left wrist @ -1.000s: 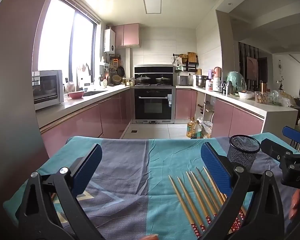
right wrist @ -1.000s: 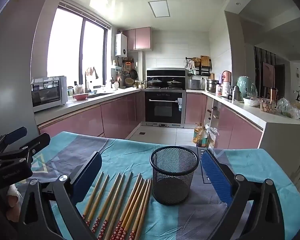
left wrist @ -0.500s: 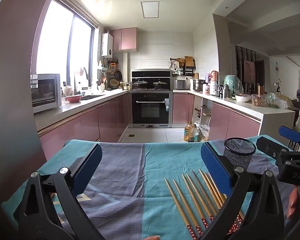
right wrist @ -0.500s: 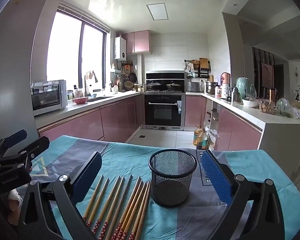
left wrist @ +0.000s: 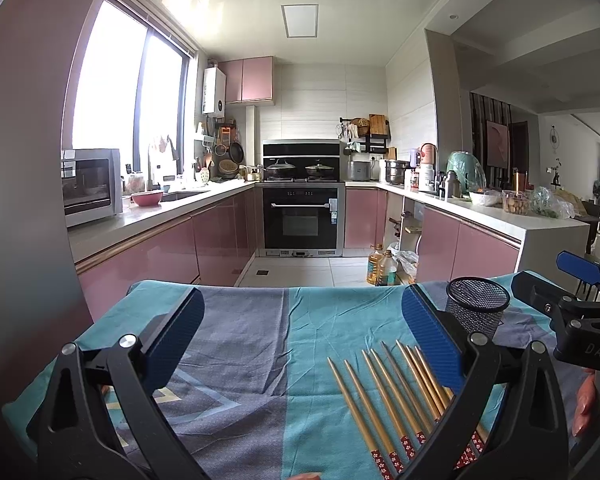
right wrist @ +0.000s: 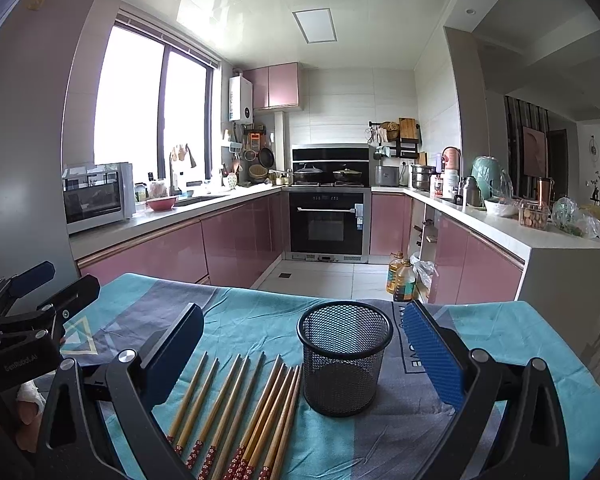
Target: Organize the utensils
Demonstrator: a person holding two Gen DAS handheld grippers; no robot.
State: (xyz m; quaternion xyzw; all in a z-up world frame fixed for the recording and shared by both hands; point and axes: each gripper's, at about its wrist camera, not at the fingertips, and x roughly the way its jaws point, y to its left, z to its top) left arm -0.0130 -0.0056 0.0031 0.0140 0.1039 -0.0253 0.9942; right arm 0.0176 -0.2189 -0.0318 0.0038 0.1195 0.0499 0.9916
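Several wooden chopsticks [right wrist: 236,404] with red patterned ends lie side by side on the cloth-covered table [right wrist: 492,344]. A black mesh cup [right wrist: 345,362] stands upright and empty just right of them. My right gripper [right wrist: 300,354] is open and empty, held above the chopsticks and cup. In the left wrist view the chopsticks [left wrist: 388,396] lie under the right finger, and the mesh cup [left wrist: 477,306] stands beyond. My left gripper [left wrist: 300,338] is open and empty above the cloth [left wrist: 236,344]. Each gripper shows at the edge of the other's view [left wrist: 576,300] [right wrist: 28,320].
The table's far edge drops to the kitchen floor. Beyond stand pink cabinets, an oven [right wrist: 327,222], oil bottles [right wrist: 400,278] on the floor and a white counter [right wrist: 556,240] at the right with jars and bags.
Both grippers have risen or tilted a little; the table and its objects sit slightly lower in both views. Nothing on the table has moved. Both grippers stay open.
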